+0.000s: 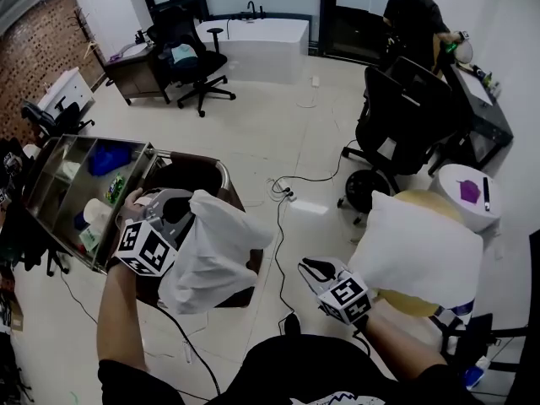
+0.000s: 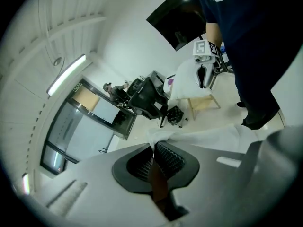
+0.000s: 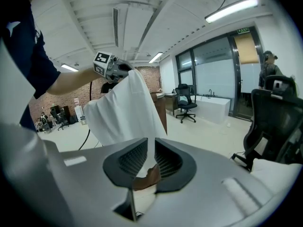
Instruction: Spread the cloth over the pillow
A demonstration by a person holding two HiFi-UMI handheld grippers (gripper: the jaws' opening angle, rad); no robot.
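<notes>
- The steel cart (image 1: 52,171) stands far off to the left of the pillow, tipped open towards me. In its compartments I can see a blue bundle (image 1: 108,159), a green bottle (image 1: 116,191) and a white roll (image 1: 97,215).
- A black office chair (image 1: 405,112) sits just beyond the pillow.
- The pillow (image 1: 418,253) is white and lies flat on a tan wooden stool (image 1: 410,304). Its top is bare, with no cloth on it yet.
- The cloth (image 1: 211,256) is also white. It hangs in a bunched fold, held up in the air well to the left of the pillow and not touching it.
- A dark brown bin (image 1: 194,171) stands left of the pillow, directly behind and under the hanging cloth. Its inside is in shadow and half covered, so I cannot tell what is in it.
- A round white stand (image 1: 449,182) is just past the pillow's far right corner. A purple scrap (image 1: 469,192) and a dark pen (image 1: 486,194) lie on top of it.
- The left gripper (image 2: 154,148) is raised left of the pillow, its jaws pinched tight on the top edge of the cloth.
- The right gripper (image 3: 150,148) is just beside the pillow's near left corner. Its jaws stand a narrow gap apart, and I see nothing clamped between them.
</notes>
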